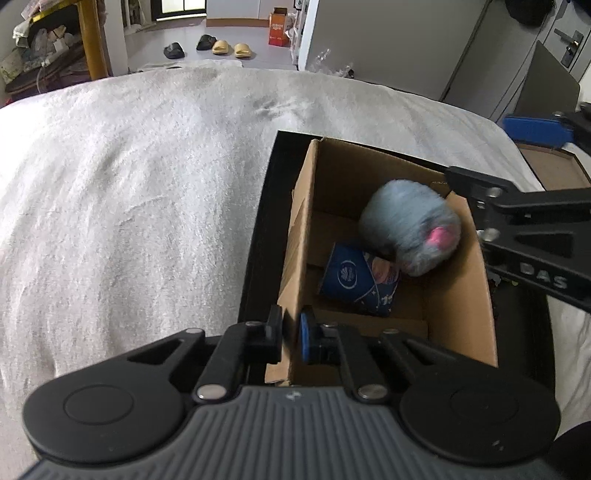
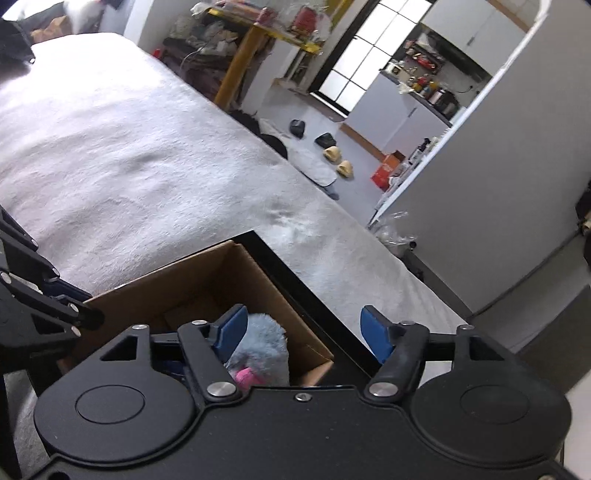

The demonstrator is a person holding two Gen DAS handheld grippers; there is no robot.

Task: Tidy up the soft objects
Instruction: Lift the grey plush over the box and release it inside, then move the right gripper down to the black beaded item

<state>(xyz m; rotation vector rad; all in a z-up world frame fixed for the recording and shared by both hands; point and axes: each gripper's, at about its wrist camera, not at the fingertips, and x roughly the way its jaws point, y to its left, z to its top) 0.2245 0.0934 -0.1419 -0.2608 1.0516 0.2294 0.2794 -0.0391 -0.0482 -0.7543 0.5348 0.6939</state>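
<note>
Window [image 2: 354, 66] daylight glares, fisheye edges bend, grey plush toy [image 1: 410, 227] motion-blurred

Legible text: raised letters "DAS" on the black arm of the right gripper [image 1: 480, 218], just right of the cardboard box [image 1: 458, 295]. Blue packet [image 1: 354, 277] inside the box carries a round white emblem; lettering unreadable. Orange carton [image 1: 277, 27] print illegible.

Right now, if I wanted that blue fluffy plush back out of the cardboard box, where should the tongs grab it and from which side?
Probably from straight above, across the rounded top of the blue fluffy plush. It sits deep in the cardboard box, close to the right wall and partly over a blue packet, so sideways approaches look blocked. The open right tongs already hover over it.
</note>
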